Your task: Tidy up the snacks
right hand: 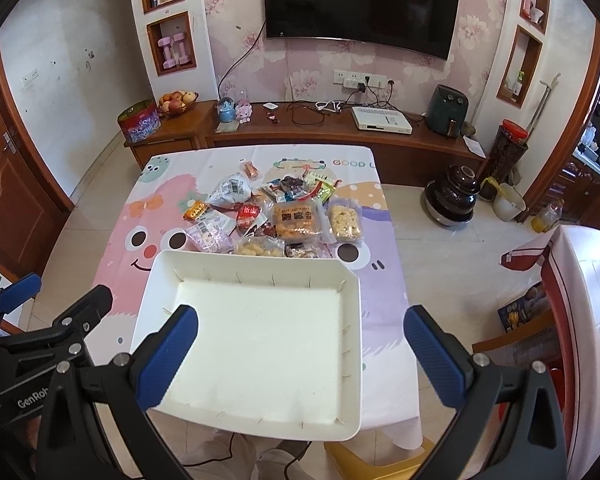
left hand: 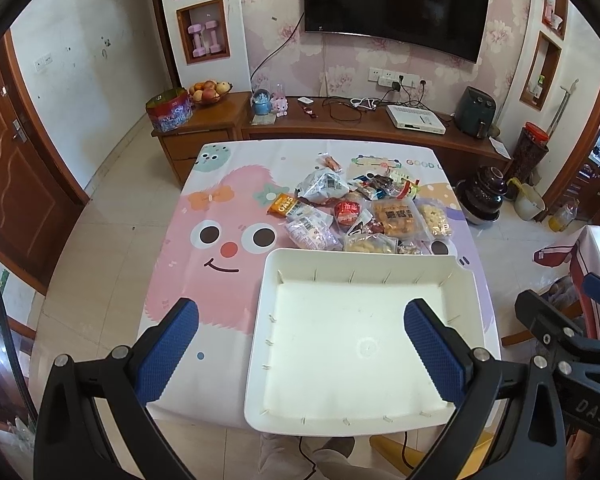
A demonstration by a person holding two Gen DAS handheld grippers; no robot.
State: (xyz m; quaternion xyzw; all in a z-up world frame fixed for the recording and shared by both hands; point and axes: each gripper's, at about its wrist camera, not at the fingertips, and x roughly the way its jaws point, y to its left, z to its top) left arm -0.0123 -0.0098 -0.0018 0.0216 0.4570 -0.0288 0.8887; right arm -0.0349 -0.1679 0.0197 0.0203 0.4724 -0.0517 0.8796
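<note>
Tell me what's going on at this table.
A person holds a gripper in each hand above the table. The left gripper and right gripper are both open and empty. The white tray at the near edge holds nothing yet; the pile of snack packets lies just behind it, unsorted.

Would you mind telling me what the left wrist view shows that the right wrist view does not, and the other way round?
Only the left wrist view shows the left hand-held gripper head-on, open and holding nothing, with much of the pink monster face on the tablecloth uncovered. Only the right wrist view shows the right hand-held gripper head-on, also open and holding nothing, and the yellow stool under the table. Both show the empty white tray at the near edge, the snack pile behind it, and the wall television.
</note>
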